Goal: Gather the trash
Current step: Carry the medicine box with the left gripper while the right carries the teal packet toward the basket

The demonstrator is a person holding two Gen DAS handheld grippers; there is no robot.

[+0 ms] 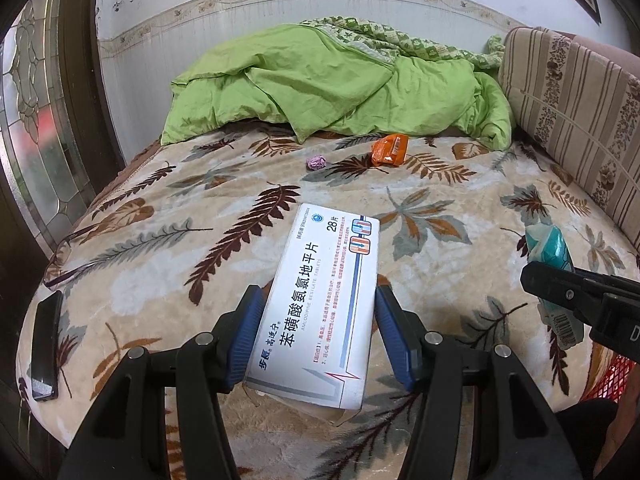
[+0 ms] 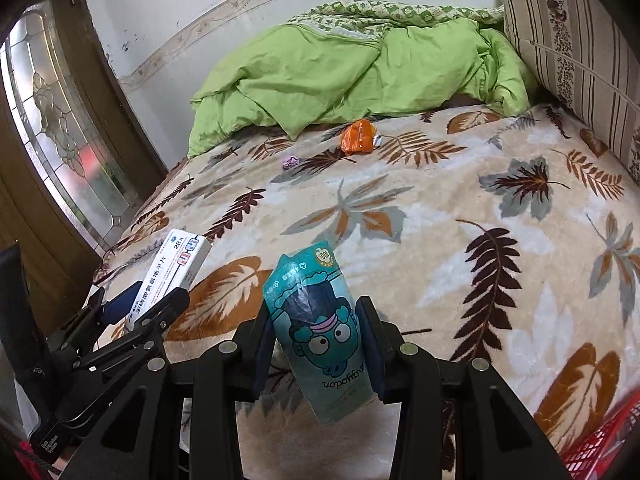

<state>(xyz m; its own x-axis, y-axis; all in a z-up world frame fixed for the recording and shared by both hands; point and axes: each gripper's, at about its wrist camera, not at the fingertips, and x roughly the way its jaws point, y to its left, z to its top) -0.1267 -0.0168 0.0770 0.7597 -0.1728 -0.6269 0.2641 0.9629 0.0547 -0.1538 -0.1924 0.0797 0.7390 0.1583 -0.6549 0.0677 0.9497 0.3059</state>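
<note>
We hold a white cardboard tablet box (image 1: pixel 320 304) in our left gripper (image 1: pixel 320 336), jaws clamped on its long sides. Our right gripper (image 2: pixel 316 344) pinches a teal cartoon-printed plastic packet (image 2: pixel 320 336). Both hang above the leaf-patterned bed blanket (image 2: pixel 440 216). Near the blanket's far edge lie an orange crumpled wrapper (image 1: pixel 390 149) and a small purple paper wad (image 1: pixel 316 162).

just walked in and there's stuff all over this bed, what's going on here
A person is clearing trash off the bed with a handheld gripper in each hand. The left gripper is clamped on a white medicine box, and the right gripper holds a teal cartoon-printed packet; both are lifted over the leaf-patterned blanket. An orange wrapper and a small purple crumpled ball remain on the blanket near the green quilt. A red basket shows at the lower right edge.
</note>
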